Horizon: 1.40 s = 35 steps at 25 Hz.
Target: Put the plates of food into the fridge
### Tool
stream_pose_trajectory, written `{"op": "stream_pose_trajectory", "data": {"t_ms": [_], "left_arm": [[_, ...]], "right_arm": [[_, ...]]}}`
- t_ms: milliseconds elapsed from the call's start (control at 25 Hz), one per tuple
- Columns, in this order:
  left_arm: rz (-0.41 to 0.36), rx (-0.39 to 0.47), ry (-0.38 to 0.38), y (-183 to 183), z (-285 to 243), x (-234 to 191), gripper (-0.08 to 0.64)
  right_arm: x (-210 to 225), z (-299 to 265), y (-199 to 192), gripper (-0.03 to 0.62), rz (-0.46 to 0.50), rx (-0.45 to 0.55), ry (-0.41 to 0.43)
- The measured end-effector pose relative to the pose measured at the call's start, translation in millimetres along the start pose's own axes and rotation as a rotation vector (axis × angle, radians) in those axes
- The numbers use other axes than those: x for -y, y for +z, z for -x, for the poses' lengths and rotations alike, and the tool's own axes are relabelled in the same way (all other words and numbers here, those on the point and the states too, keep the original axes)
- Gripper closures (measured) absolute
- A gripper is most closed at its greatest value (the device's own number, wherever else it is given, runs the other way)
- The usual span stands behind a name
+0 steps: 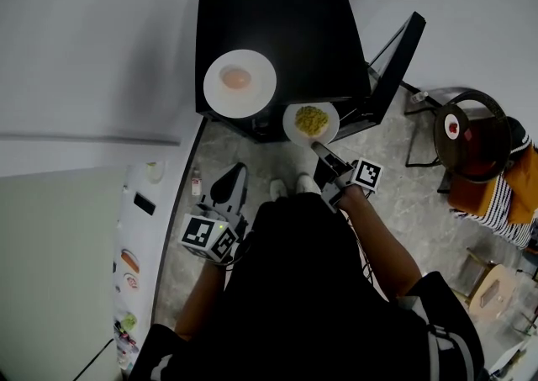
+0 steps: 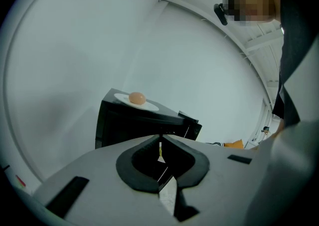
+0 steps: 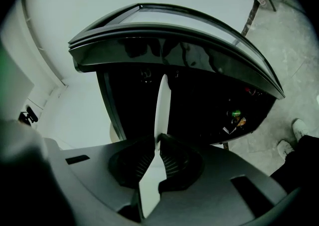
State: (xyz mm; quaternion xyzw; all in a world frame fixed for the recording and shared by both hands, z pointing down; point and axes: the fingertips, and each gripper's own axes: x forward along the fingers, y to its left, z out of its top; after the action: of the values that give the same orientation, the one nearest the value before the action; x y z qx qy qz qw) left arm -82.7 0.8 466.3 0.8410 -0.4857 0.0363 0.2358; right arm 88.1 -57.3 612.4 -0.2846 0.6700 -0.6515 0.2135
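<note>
- Right gripper [image 1: 319, 148]: jaws nearly together, clamped on the near rim of a white plate of yellow food [image 1: 311, 122]. In the right gripper view the plate shows edge-on, a thin white strip running up from between the jaws. The gripper looks rolled on its side so the plate rides level and the food stays put.
- The plate hangs just in front of the black mini fridge [image 1: 286, 30], at its open front and not yet inside. The fridge door [image 1: 395, 68] stands swung out to the right, leaving the opening free. The interior is dark and I cannot make out a shelf.
- Second plate [image 1: 239, 82] sits on the fridge top near the front left corner. It carries one round pinkish-orange item, egg or bun, can't say which. It seems parked there to wait its turn.
- Left gripper [image 1: 236, 171]: jaws drawn together with only a slit between them, and nothing held. It is kept low at the person's left, well apart from the fridge and out of the right arm's path.
- Judgement: this is the first plate going in. The next move calls for a level push into the cavity. The risk is a tilt from gripping by one rim only.
</note>
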Motion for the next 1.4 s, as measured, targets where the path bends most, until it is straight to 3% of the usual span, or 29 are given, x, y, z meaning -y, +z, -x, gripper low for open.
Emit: {"op": "stream_pose_trajectory", "data": {"t_ms": [840, 1400], "left_arm": [[0.017, -0.012, -0.008, 1, -12, -8, 0.528], [0.019, -0.018, 0.004, 1, -12, -9, 0.528]], "right_arm": [[25, -33, 36, 0.555, -0.084, 0.166, -0.076], [33, -51, 64, 0.557, -0.146, 0.327, -0.143]]}}
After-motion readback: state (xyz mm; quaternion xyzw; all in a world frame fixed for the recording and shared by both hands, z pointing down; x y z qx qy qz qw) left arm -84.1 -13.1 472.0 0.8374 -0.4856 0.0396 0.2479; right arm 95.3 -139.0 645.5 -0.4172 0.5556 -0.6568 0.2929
